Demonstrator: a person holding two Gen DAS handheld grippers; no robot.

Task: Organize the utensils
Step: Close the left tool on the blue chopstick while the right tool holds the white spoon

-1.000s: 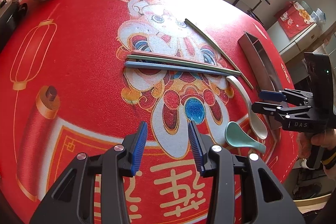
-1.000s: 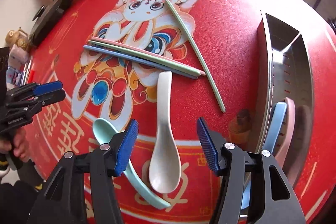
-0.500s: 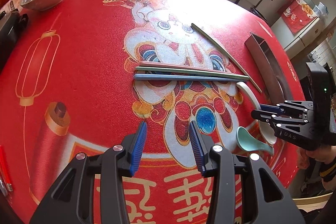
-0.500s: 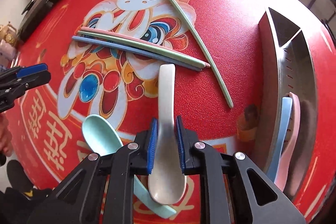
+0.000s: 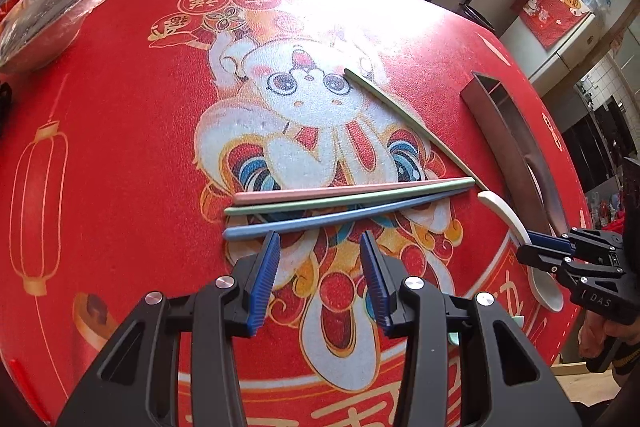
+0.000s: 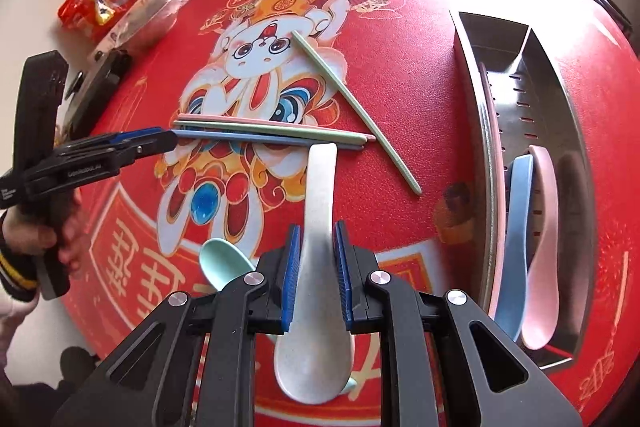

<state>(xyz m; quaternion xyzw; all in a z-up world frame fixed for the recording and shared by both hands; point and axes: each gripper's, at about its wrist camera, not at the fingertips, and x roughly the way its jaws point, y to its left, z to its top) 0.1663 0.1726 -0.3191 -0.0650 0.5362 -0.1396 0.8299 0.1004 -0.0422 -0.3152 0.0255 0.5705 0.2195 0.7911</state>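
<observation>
White spoon point(image 6: 318, 267) on the red tablecloth point(image 6: 400, 67), handle clamped between the right gripper point(image 6: 317, 267) pads, beside a mint spoon point(image 6: 224, 263). Left gripper point(image 5: 318, 279) parted, gripping nothing, just short of the blue chopstick point(image 5: 340, 217). Metal tray point(image 6: 532, 99) to the right.

White letters "DAS" showing on the black body of the right gripper point(image 5: 538, 253) at the right edge, large gold Chinese characters running along the red tablecloth point(image 5: 120, 131), upside down, not legible
</observation>
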